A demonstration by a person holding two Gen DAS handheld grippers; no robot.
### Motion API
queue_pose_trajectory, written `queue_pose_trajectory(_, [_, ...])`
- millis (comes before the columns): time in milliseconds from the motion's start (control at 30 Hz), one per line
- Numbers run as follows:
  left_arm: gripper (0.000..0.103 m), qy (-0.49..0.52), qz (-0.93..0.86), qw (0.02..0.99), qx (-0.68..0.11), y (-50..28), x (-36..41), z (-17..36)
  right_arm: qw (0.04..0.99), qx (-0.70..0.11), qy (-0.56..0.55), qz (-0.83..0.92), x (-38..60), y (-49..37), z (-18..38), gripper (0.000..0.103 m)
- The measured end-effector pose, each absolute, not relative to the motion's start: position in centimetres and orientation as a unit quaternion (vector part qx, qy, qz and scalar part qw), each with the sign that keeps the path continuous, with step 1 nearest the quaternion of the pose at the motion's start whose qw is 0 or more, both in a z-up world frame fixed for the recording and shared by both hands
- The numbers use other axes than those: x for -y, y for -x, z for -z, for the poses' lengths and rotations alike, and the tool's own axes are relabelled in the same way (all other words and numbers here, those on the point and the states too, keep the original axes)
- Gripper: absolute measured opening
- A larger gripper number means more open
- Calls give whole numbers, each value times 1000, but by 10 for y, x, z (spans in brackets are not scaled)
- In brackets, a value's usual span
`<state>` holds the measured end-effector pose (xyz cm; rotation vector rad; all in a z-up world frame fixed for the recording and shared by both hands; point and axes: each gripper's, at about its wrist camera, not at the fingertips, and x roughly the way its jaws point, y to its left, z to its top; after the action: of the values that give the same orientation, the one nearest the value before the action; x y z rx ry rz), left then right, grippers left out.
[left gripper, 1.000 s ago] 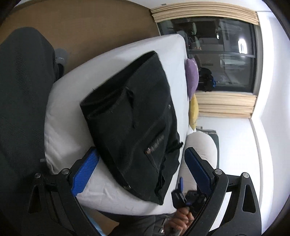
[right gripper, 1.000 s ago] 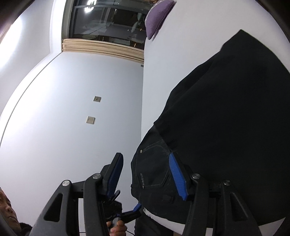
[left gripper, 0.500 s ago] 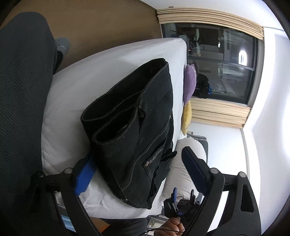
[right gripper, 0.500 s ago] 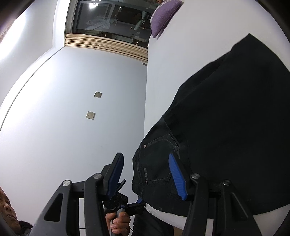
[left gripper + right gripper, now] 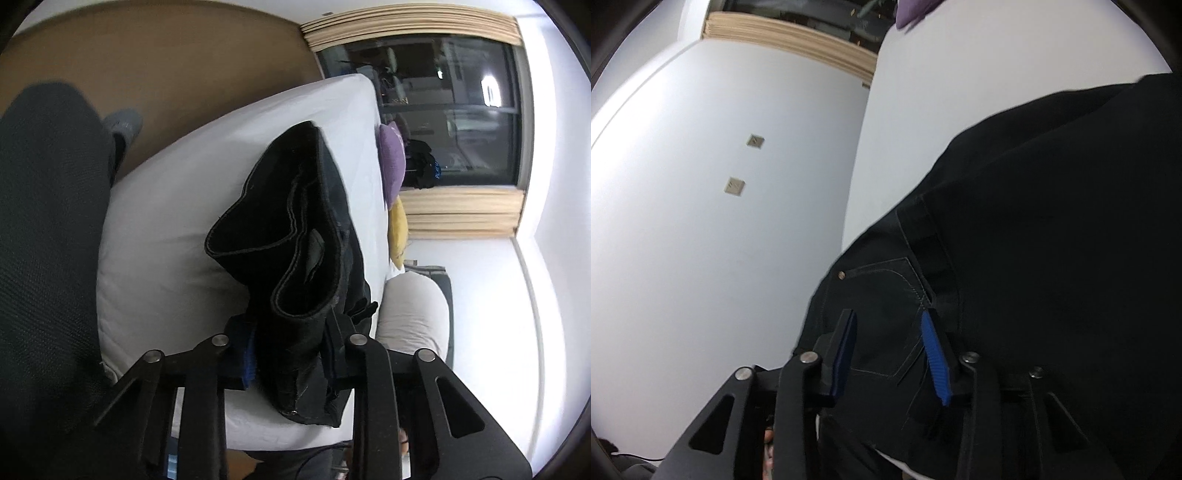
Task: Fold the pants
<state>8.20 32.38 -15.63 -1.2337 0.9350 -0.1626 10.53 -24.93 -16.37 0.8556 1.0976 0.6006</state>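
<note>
Black jeans [image 5: 303, 266] lie folded on a white mattress [image 5: 177, 206]. My left gripper [image 5: 291, 354] is shut on the near end of the folded stack, which bulges up between the jaws with its hems curled open. In the right wrist view the jeans [image 5: 1052, 258] fill the right side. My right gripper [image 5: 890, 350] has its blue pads on either side of the pocket corner of the waist [image 5: 886, 295], the jaws partly closed with the cloth between them.
A purple cushion [image 5: 393, 162] and a yellow cushion [image 5: 399, 232] lie at the mattress's far edge by a dark window [image 5: 443, 110]. A white pillow [image 5: 413, 314] sits to the right. A dark chair back [image 5: 44, 258] stands on the left. A white wall [image 5: 720, 221] is beside the bed.
My left gripper moved forward and closed on the near end of the jeans, lifting it. My right gripper moved onto the waist corner and narrowed its jaws around it.
</note>
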Motion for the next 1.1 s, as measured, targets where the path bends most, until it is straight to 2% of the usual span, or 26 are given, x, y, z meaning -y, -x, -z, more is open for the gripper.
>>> queue_pose_trajectory(167, [21,501,84,755,-415,-87,-310,127,710,-537,-362,-277,234,-125,177,36])
queue_pose_trajectory(267, [20,469,96,777,-408,-92,-299,111,694,-576,-357,-244,234,-137,201,0])
queue_pose_trajectory(367, [16,432,111,801,-399,-97,-287,91,680,-574,-385,-243,241,-139,215,0])
queue_pose_trajectory(733, [16,282,186,858,-386,-124,-197,31,696,-556,-376,-254,236,-138,216,0])
queue_pose_trajectory(767, [16,266,198,861,-385,-124,-188,26,698,-555,-374,-257,240,-135,211,9])
queue_pose_trajectory(800, [15,247,210,865,-383,-125,-177,22,704,-545,-376,-256,247,-135,197,38])
queue_pose_trajectory(833, [15,229,218,868,-383,-127,-163,19,708,-530,-388,-260,260,-130,192,55])
queue_pose_trajectory(867, [15,210,227,870,-385,-129,-149,17,711,-496,-420,-268,276,-128,178,77])
queue_pose_trajectory(900, [15,190,237,870,-389,-130,-133,17,712,-476,-439,-273,286,-127,170,83])
queue_pose_trajectory(1000, [15,144,266,864,-402,-130,-91,22,700,-443,-467,-310,314,-130,153,88])
queue_pose_trajectory(1100, [15,79,287,861,-413,-129,-45,34,687,-452,-466,-327,327,-129,156,89])
